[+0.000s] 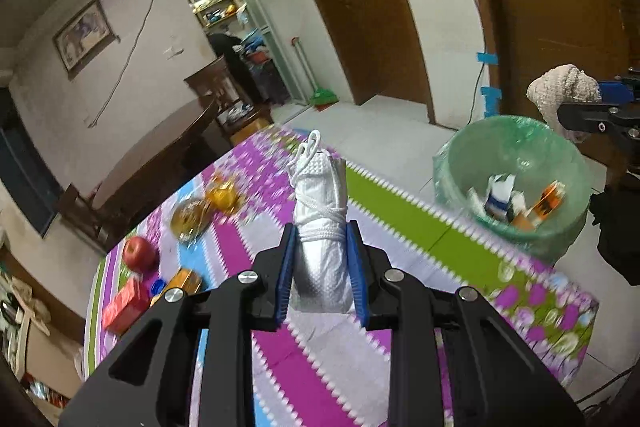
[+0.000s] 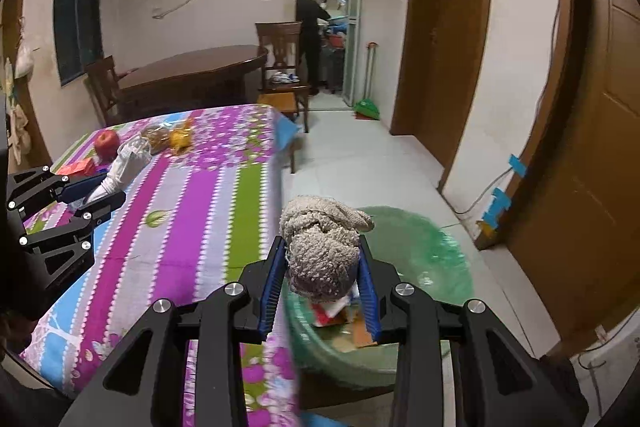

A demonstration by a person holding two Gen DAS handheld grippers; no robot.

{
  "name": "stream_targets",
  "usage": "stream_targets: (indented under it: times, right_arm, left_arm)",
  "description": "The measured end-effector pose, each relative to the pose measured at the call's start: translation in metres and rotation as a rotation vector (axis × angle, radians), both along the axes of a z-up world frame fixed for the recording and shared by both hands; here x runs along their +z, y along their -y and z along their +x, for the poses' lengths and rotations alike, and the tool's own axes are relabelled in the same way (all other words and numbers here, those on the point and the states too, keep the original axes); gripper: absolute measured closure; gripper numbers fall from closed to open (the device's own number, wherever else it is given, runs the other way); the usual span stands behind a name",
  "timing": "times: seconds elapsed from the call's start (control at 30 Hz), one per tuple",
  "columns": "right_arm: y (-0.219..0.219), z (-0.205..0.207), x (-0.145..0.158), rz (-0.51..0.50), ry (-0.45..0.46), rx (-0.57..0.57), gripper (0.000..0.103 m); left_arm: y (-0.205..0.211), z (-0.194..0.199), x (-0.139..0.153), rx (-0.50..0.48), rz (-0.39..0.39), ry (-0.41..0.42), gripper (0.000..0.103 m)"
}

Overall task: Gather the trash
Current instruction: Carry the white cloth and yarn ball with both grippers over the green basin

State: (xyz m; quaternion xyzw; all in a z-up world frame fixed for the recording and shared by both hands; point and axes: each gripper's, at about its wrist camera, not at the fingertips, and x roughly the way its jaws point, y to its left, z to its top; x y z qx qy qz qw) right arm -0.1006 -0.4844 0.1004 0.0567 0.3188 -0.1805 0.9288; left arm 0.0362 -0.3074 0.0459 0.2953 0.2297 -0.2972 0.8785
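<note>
A white rolled bag (image 1: 322, 227) tied with cord sits clamped in the left gripper (image 1: 322, 267) above the striped tablecloth (image 1: 400, 219). The right gripper (image 2: 323, 279) pinches a beige rag (image 2: 322, 247) over the green-lined bin (image 2: 440, 259), beside the table.

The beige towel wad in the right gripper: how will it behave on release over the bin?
The beige towel wad bulges between the right gripper fingers, so it is probably soft and floppy. It looks light for its bulk. Its looped pile should grip the pads, so it may cling briefly before dropping into the green-lined bin.
</note>
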Motion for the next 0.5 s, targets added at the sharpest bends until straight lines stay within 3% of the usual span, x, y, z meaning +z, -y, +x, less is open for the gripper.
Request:
stream_targets:
  times: [0.5]
  right_arm:
    - [0.088,-0.035,0.011,0.04,-0.059,-0.161,0.067]
  left_arm:
    - [0.096,-0.011,-0.001,-0.141,0.029,0.011,0.079]
